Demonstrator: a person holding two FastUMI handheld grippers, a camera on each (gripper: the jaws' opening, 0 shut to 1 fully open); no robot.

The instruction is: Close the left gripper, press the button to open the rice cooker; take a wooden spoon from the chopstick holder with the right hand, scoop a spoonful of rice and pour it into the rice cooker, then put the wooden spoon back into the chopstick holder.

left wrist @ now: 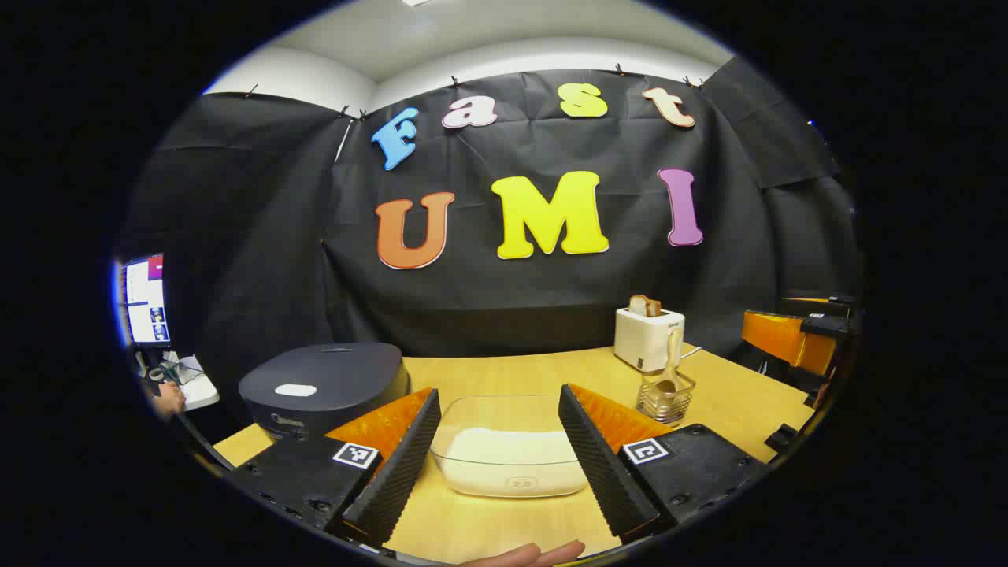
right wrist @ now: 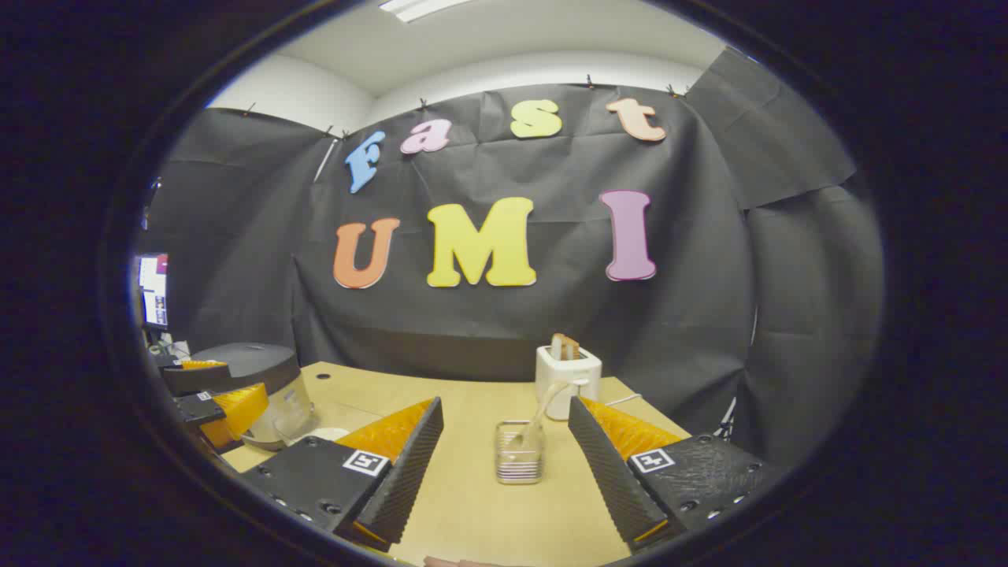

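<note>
The dark rice cooker (left wrist: 323, 386) stands at the left of the wooden table with its lid down. My left gripper (left wrist: 498, 394) is open, and a clear tub of white rice (left wrist: 512, 461) lies on the table ahead between its fingers. A wire chopstick holder (left wrist: 668, 398) with the wooden spoon (left wrist: 673, 358) upright in it stands to the right. In the right gripper view my right gripper (right wrist: 506, 403) is open, short of the chopstick holder (right wrist: 520, 453) and spoon (right wrist: 542, 413). The left gripper (right wrist: 244, 376) shows open beside the rice cooker (right wrist: 252, 364).
A white toaster (left wrist: 648, 337) with bread slices stands behind the holder, near the back wall; it also shows as the toaster (right wrist: 568, 376) in the right gripper view. A monitor (left wrist: 146, 299) sits off the table's left. One right gripper finger (left wrist: 780, 337) shows far right.
</note>
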